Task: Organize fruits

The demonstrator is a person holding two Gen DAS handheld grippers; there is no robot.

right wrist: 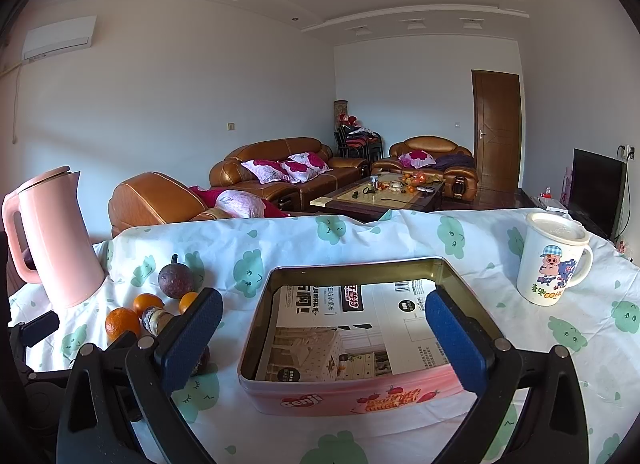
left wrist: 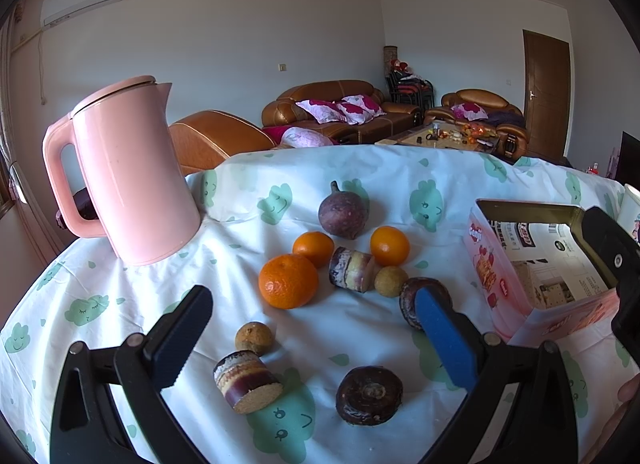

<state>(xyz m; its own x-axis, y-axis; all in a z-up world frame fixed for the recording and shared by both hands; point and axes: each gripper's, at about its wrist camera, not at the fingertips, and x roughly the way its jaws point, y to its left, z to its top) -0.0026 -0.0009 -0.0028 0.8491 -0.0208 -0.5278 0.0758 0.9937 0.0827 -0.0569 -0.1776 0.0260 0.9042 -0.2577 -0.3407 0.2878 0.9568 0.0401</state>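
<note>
Fruits lie on the cloud-print cloth in the left wrist view: a purple passion fruit (left wrist: 343,213), three oranges, the nearest (left wrist: 288,281), two sugarcane pieces (left wrist: 351,269) (left wrist: 247,381), two brown longans (left wrist: 254,338) (left wrist: 390,281) and two dark water chestnuts (left wrist: 369,395) (left wrist: 425,297). My left gripper (left wrist: 316,340) is open and empty above them. A pink tin box (right wrist: 352,344), lined with printed paper and holding no fruit, stands at the right. My right gripper (right wrist: 324,340) is open and empty, hovering over the box's front.
A pink kettle (left wrist: 128,172) stands at the back left of the table. A white cartoon mug (right wrist: 552,260) with a lid stands right of the box. Sofas and a coffee table lie beyond the table's far edge.
</note>
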